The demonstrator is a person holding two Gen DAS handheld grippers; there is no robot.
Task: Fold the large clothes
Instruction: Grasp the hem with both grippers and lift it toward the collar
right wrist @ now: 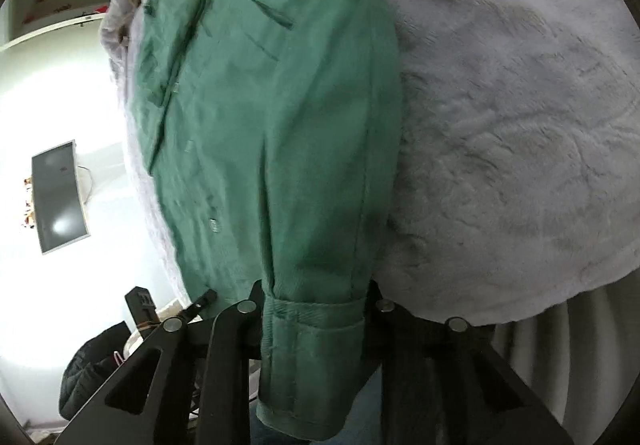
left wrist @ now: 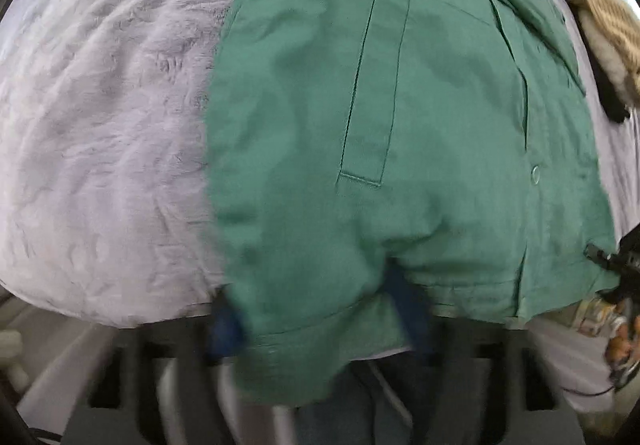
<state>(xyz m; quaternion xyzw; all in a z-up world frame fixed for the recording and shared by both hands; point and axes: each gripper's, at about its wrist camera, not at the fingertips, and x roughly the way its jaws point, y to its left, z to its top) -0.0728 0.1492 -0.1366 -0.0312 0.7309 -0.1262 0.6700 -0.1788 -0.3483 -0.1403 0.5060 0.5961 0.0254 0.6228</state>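
Observation:
A green jacket (left wrist: 380, 125) lies spread on a fluffy pale lilac blanket (left wrist: 104, 125). Its pocket and a snap button face up. In the left wrist view my left gripper (left wrist: 320, 309) has its blue fingertips (left wrist: 408, 309) pushed into the jacket's hem, and the cloth drapes over and between them. In the right wrist view the jacket (right wrist: 272, 117) runs away from me, and my right gripper (right wrist: 314, 301) grips the cuffed end of a sleeve (right wrist: 312, 341) between its black fingers. The fingertips are hidden under cloth.
The blanket (right wrist: 520, 125) covers a bed. A striped tan and white plush item (left wrist: 600, 25) lies at the far right edge. To the left of the bed there is a white wall with a dark screen (right wrist: 60, 197) and dark clutter (right wrist: 92, 365) on the floor.

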